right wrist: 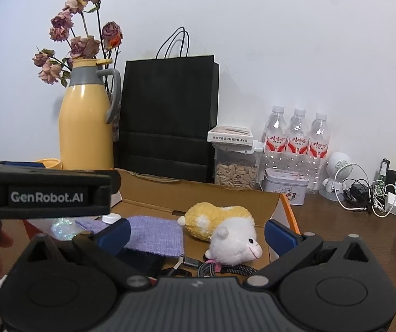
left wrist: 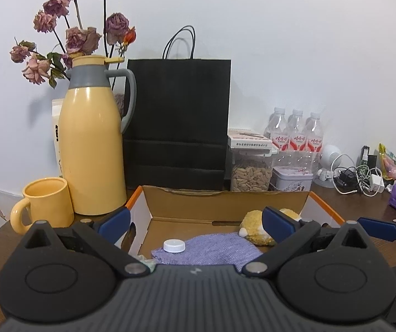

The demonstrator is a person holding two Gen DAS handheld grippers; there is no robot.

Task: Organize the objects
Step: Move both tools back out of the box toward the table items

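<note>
Right wrist: both grippers, left gripper (left wrist: 198, 221) and right gripper (right wrist: 198, 228), fingers released, empty, above cardboard box (right wrist: 225, 193); next likely grasp plush toy (right wrist: 222, 229).

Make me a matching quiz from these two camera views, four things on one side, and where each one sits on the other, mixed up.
Things:
1. plush toy
2. mug
3. black bag
4. water bottles

Places:
A. left of the yellow flask
B. in the cardboard box, beside the purple cloth
C. by the wall, right of the seed jar
D. standing behind the box

Pairs: 1-B, 2-A, 3-D, 4-C
</note>
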